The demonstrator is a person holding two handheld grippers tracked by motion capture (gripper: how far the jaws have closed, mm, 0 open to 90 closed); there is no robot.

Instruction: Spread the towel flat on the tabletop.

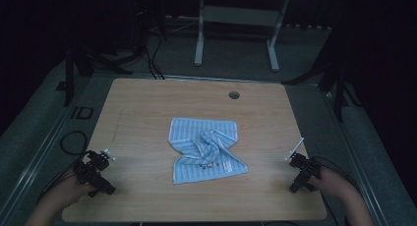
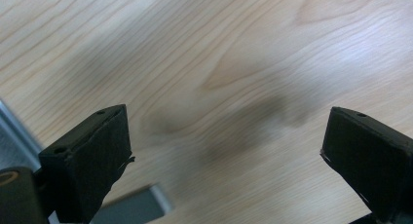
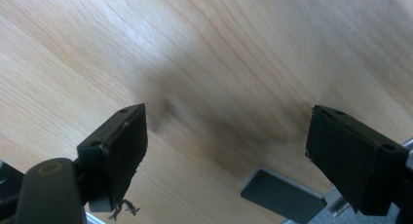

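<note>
At the left edge of the pale rectangular wooden table (image 1: 147,103) we hold the black left gripper (image 1: 105,157) low over the near left corner, its jaws spread wide with bare wood between them (image 2: 229,136). Open tabletop lies between it and the crumpled light-blue striped cloth towel (image 1: 206,150), which rests near the table's middle, well apart from both pairs of jaws, its centre bunched into folds. Further right, more bare wood runs to the black right gripper (image 1: 293,157) by the near right edge; its jaws also stand wide apart, nothing between them (image 3: 224,136).
</note>
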